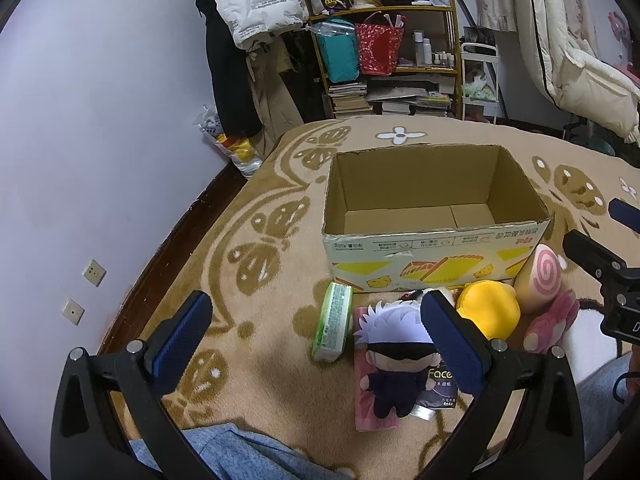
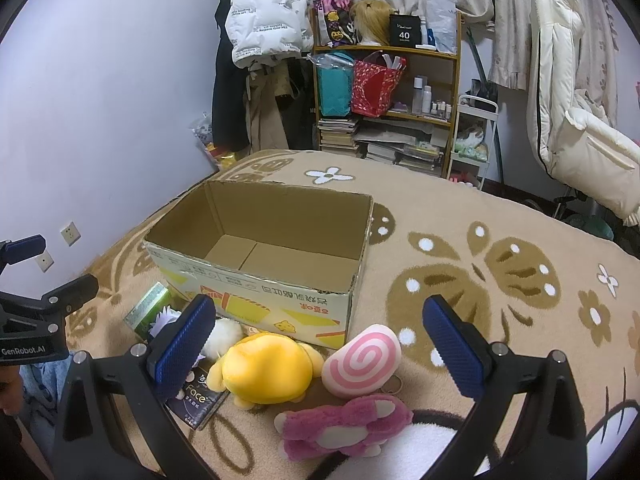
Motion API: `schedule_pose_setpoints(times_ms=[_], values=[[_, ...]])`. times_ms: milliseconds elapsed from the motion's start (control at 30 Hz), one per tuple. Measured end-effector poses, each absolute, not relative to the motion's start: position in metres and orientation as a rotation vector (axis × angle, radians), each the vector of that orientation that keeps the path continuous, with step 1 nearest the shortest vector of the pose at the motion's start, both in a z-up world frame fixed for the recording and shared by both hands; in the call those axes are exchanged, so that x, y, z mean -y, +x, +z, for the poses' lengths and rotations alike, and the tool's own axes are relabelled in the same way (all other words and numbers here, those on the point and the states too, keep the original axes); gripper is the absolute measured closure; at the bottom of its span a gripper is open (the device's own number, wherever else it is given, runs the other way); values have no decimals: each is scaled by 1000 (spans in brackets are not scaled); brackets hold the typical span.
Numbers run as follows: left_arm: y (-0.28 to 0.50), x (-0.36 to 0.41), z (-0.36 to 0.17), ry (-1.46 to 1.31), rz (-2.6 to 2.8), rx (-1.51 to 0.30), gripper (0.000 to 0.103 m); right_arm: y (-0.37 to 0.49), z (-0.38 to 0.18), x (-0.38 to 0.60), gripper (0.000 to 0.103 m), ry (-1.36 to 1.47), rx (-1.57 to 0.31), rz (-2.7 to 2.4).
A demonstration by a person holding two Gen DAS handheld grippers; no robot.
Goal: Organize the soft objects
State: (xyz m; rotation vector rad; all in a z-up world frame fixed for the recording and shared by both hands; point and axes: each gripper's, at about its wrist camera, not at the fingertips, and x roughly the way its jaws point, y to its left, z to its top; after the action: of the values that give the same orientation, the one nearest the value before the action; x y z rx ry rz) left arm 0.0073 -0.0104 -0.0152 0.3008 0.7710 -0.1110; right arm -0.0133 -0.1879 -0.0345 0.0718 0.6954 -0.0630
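Note:
An open, empty cardboard box (image 1: 436, 248) (image 2: 256, 276) stands on the patterned blanket. In front of it lie a white-haired plush doll (image 1: 390, 360), a yellow plush (image 1: 490, 314) (image 2: 266, 368), a pink-swirl plush (image 1: 540, 280) (image 2: 362, 362), a pink furry plush (image 1: 550, 324) (image 2: 344, 428), a green tissue pack (image 1: 333, 326) (image 2: 146, 308) and a dark "Face" packet (image 2: 198, 400). My left gripper (image 1: 316, 336) is open above the green pack and the doll. My right gripper (image 2: 320, 340) is open above the yellow and swirl plushes.
A bookshelf (image 1: 400, 60) with bags, bottles and stacked books stands behind the bed, with jackets (image 1: 256, 0) hanging beside it. A white chair or coat (image 2: 580, 128) is at the right. The wall (image 1: 100, 120) runs along the left.

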Motion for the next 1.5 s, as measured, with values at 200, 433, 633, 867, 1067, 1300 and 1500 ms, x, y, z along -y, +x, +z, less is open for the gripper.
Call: schedule_pose_setpoints(times_ms=[200,433,633,867,1067,1300,1500], values=[[7,11,-16,309,-116,-777,0,-13,-35,188,0,74,-696,-62],[7,13,-16,318,-121,-780,0,-13,-34,188,0,74,-696,-62],[8,13,-16,317,-121,-780,0,-12,-34,188,0,74,-696,-62],[7,13,-17,320,-124,-779,0,-12,-33,188,0,73,-697,-62],[7,13,-18,320,-125,-780,0,-12,-33,188,0,74,-697,-63],[10,13,-19,321,-121,-781,0,-13,-35,189,0,81,-705,-57],[23,11,-24,324,-124,-789,0,-9,-47,192,0,128,-748,-16]])
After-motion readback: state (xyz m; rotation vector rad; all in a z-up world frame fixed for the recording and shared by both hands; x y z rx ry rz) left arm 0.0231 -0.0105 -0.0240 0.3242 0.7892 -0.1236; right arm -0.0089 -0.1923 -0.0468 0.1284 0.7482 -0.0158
